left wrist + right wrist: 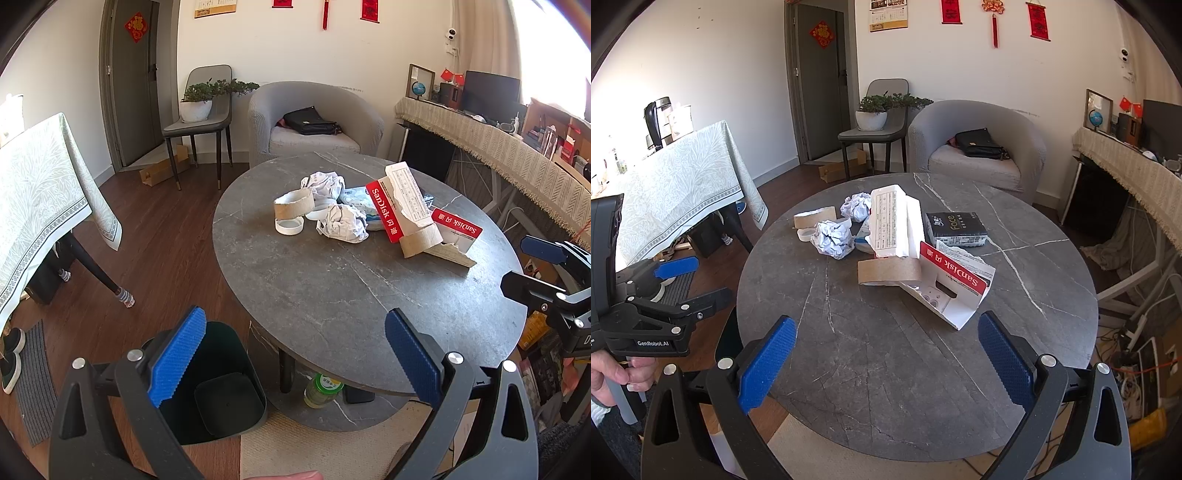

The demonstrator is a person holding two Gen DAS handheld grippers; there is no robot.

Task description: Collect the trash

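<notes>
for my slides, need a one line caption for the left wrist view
Open left gripper hovers above a dark bin beside a round table strewn with crumpled paper and torn packaging.

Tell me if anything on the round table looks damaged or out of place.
Yes. The SanDisk packaging is torn open with ragged edges, one piece leaning over a cardboard tape core. Crumpled paper balls and another core lie strewn mid-table. Nothing spilled. Both grippers, left and right, are open and empty.

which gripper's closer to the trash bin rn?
Left. The left gripper hangs open right above the trash bin beside the table. The right gripper, also open, sits over the table's near edge, farther from the bin.
</notes>
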